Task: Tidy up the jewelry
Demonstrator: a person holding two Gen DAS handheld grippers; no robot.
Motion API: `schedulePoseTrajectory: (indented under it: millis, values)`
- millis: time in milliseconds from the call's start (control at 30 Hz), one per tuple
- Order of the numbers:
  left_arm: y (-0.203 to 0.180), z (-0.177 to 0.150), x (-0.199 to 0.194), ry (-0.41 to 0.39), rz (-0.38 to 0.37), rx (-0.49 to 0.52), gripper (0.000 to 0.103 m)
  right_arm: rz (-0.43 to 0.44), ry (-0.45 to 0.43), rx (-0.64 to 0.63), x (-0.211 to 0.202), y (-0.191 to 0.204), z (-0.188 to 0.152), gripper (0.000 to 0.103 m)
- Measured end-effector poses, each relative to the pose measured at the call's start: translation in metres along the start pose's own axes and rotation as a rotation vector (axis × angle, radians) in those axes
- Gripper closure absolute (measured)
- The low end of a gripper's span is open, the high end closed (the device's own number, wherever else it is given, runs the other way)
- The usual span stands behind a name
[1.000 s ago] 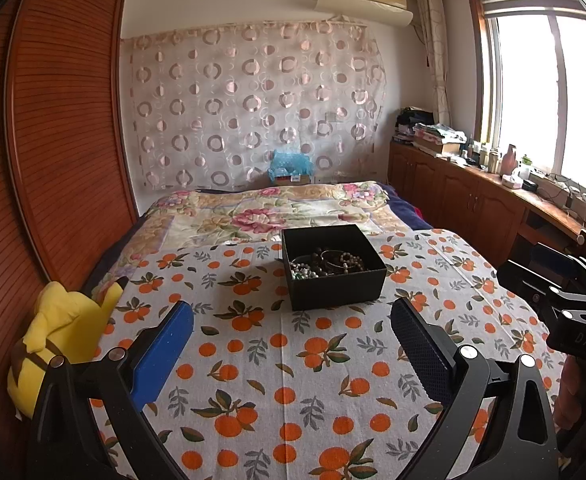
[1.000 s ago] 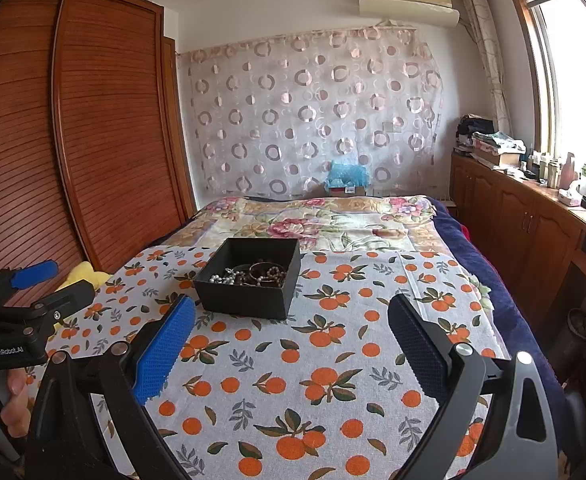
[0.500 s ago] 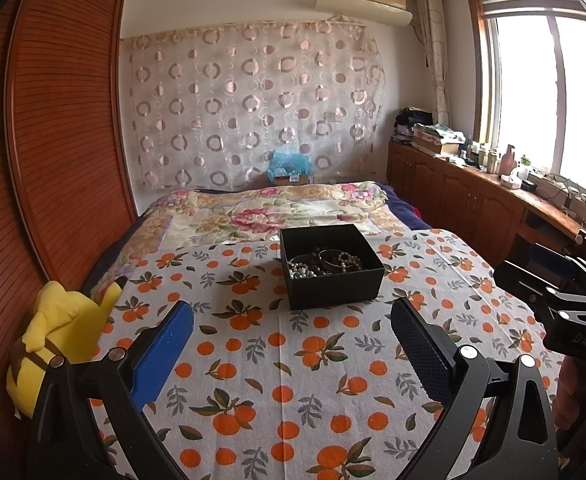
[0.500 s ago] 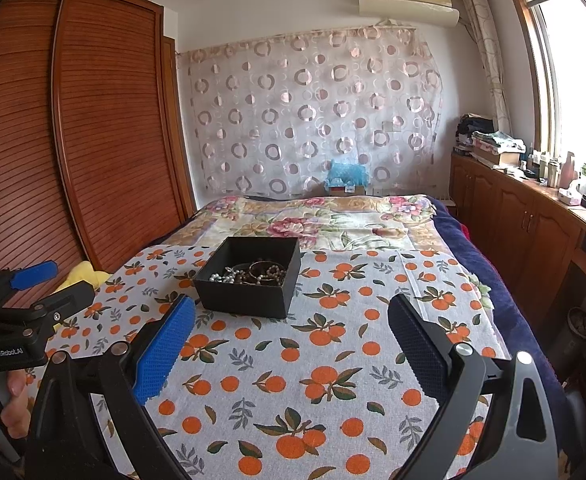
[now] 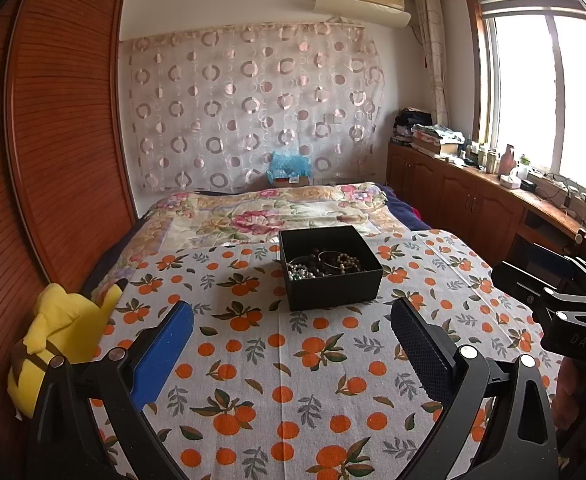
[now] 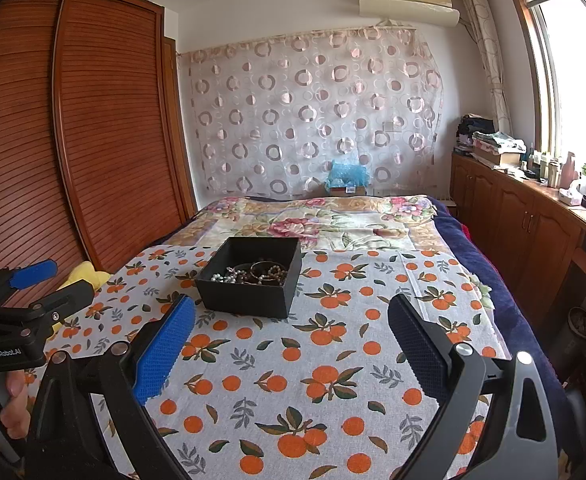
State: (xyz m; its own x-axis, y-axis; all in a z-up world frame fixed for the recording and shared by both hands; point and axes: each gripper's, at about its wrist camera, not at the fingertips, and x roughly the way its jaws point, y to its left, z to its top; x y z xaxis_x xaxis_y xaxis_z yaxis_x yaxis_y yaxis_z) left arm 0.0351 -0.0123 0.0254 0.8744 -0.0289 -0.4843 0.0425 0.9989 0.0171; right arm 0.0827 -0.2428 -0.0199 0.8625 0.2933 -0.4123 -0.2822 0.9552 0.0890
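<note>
Both grippers hang wide apart and empty over the near end of the bed: your left gripper has its fingers spread with only the orange-print cloth showing between them, and your right gripper is spread the same way, holding nothing. Ahead of both sits the black box, open-topped, toward the far edge of the cloth and well apart from either set of fingers. Inside it the jewelry lies in one loose heap: pearly beads toward the left wall, darker beaded loops and a bangle toward the right, all overlapping. No piece lies out on the cloth as far as either view shows. That fits two readings: everything gathered into the box and the job near its end, or a tangle waiting to be sorted out piece by piece. Nothing in view settles which. A yellow plush toy slumps at the bed's left edge, clear of the work.
</note>
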Motion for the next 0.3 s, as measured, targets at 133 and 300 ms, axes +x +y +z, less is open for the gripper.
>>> schedulePoseTrajectory:
  millis: [133,300]
  values:
    - [0.0,-0.0002,0.0002,0.004,0.0,-0.003,0.007,-0.001,0.0,0.0,-0.0003,-0.0005,0.0007,0.005]
    - [-0.0016,-0.0001,-0.0029,0.002,0.0,-0.005,0.007,-0.001,-0.001,-0.001,-0.0002,-0.0003,0.0,0.005]
